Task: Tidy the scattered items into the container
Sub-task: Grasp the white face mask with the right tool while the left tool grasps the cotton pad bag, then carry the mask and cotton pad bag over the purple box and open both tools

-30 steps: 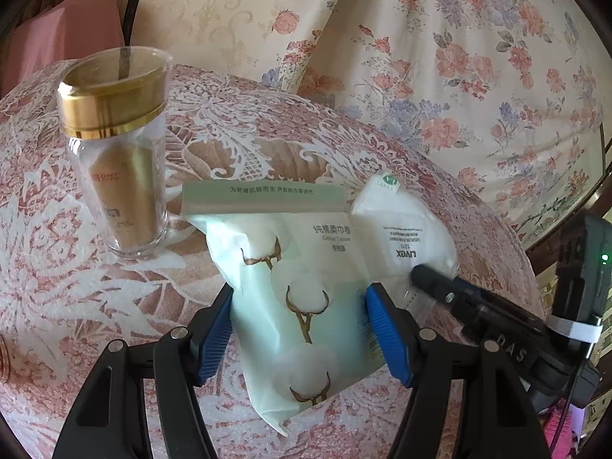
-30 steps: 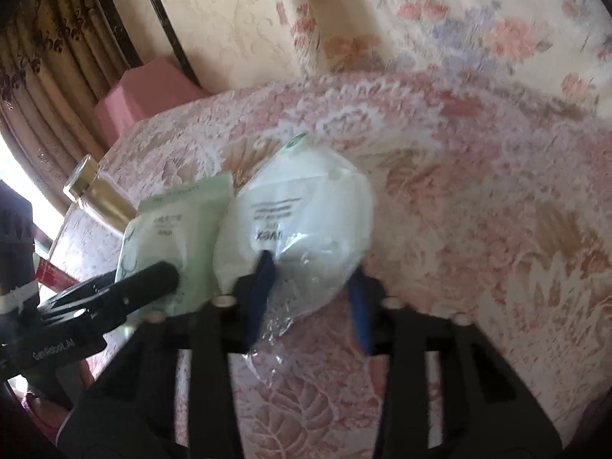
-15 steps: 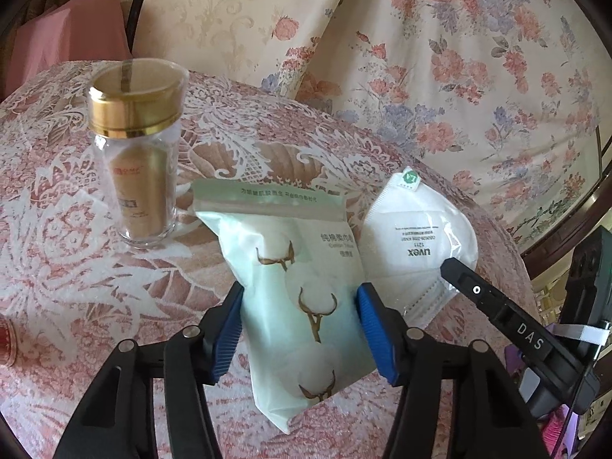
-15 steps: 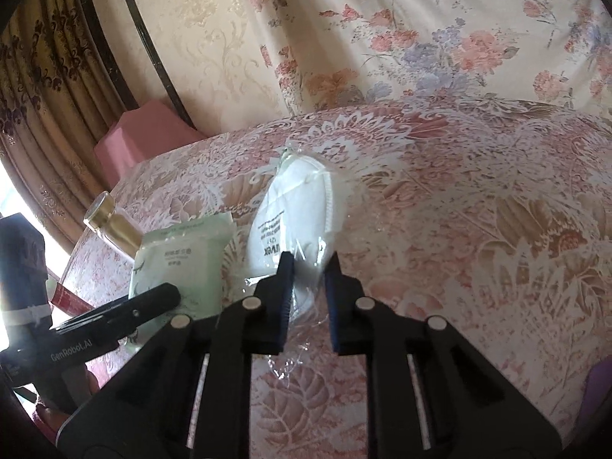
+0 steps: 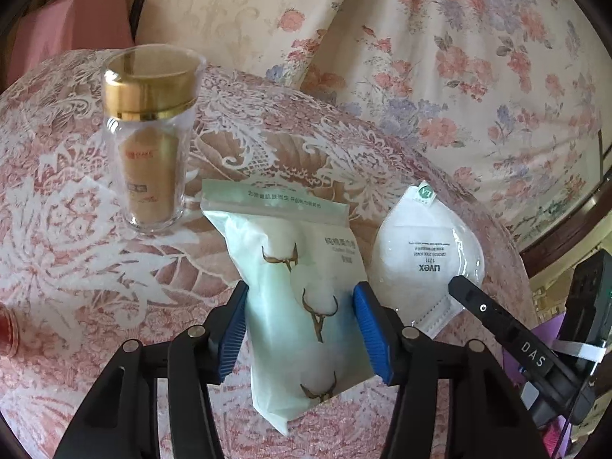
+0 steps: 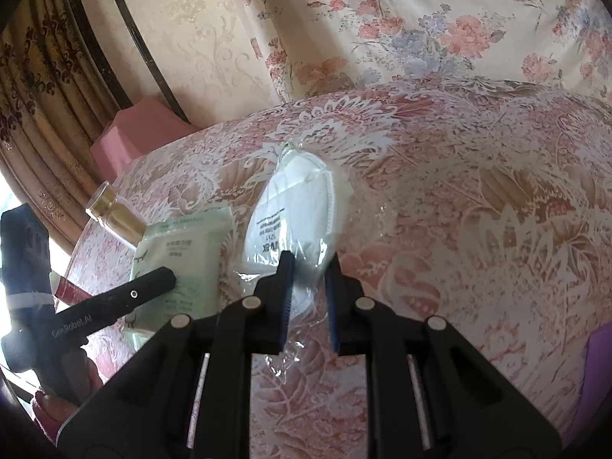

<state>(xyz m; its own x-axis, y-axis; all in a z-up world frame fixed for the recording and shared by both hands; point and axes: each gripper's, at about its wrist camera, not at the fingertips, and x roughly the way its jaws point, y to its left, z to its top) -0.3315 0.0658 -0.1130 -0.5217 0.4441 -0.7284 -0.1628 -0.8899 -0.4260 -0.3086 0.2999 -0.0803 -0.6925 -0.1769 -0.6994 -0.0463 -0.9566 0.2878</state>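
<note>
Cotton pad pack (image 5: pixel 302 287): soft pale-green pouch, cotton-boll print, flat sealed top strip; lying on the table (image 5: pixel 57 237), between the blue pads of the left gripper (image 5: pixel 300 329).
Left gripper: jaws just closing in, pads against both pouch sides; pouch sides pinched in at the pads.
Face mask (image 6: pixel 298 222): white folded respirator, sealed in crinkled clear film, printed lettering; lying just right of the pouch, nearly touching it.
Right gripper (image 6: pixel 309 298): narrowed fully, clamped on the near end of the mask and its film; film bunched loose below the pads.
Jar (image 5: pixel 153 141): clear cylindrical wall, gold band under a clear lid, gold inner tube; upright, left of and behind the pouch, apart from it.
Table: round, covered in pink-and-white lace-pattern cloth; curved far edge close behind mask and jar.
Open room: bare cloth to the right of the mask in the right wrist view.
Surround: cream floral fabric (image 5: pixel 459 57) behind the table.
Red object (image 5: pixel 7 331): at the left margin, identity not discernible.
</note>
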